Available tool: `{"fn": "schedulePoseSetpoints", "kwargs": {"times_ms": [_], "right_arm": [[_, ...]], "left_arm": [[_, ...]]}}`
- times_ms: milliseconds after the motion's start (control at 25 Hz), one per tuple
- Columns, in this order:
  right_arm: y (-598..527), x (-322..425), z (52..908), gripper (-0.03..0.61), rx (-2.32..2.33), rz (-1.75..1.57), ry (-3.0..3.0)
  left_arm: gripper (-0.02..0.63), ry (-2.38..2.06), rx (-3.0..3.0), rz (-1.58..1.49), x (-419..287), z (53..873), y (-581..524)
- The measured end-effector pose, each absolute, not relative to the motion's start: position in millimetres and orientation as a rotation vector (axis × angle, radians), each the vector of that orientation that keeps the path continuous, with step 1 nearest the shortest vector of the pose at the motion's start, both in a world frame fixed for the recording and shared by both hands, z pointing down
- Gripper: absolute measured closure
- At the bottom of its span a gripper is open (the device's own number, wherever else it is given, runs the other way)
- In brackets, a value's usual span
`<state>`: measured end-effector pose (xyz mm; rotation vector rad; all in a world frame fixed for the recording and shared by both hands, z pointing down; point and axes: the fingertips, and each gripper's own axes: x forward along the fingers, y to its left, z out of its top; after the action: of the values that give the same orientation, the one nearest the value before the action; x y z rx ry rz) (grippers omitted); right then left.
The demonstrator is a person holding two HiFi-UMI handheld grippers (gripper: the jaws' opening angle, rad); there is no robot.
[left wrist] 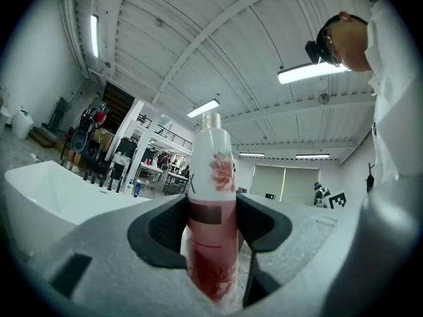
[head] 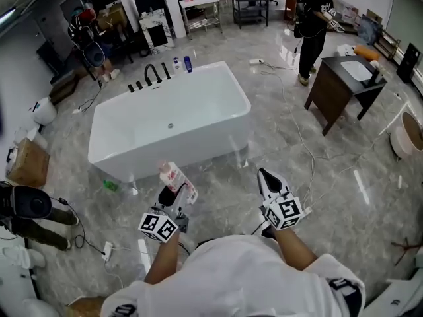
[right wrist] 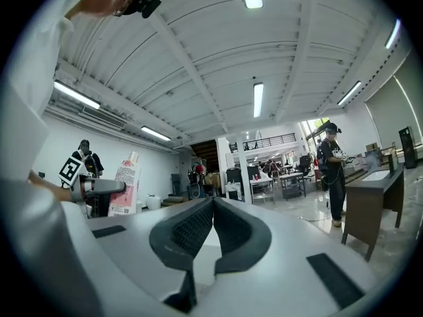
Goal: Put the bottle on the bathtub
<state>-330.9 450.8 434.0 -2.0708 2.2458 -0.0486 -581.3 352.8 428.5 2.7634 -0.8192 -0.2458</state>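
1. Grey marble-look floor (head: 218,197) lies under both tongs.
2. White freestanding bathtub (head: 172,121) stands ahead of both tongs, nearer the left one. It is not touched by either. In the left gripper view it sits to the left of the jaws.
3. Dark wooden vanity with a white sink (head: 344,84) stands well ahead and to the right of the right gripper.
4. Person in dark clothes (head: 314,25) stands beyond the vanity, far from both tongs.
5. Left gripper (head: 175,193): jaws wide, pads pressed on the sides of the bottle, held level in front of the tub.
6. Right gripper (right wrist: 213,210): jaws closed tip to tip, nothing between them. It is beside the left one and apart from it.
7. White-and-pink flower-print bottle (left wrist: 211,210) stands upright between the left jaws, short of the tub's near rim.
8. Black faucet (head: 153,74) is on the tub's far rim.
9. Small blue bottle (head: 188,63) stands beside the faucet, far from both tongs.
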Motion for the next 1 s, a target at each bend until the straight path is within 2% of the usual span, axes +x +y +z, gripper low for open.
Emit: {"fn": "schedulePoseSetpoints", "kwargs": {"times_ms": [600,1000], "right_arm": [[465,-246,458,0.565,-2.155,-0.129,2.187],[380,-181,466,0.565,-2.212,-0.225,2.185]], "left_arm": [[0.39,-0.805,2.635,-0.228,-532,437,322],[0.39,-0.767,2.589,-0.245,-466,455,207]]}}
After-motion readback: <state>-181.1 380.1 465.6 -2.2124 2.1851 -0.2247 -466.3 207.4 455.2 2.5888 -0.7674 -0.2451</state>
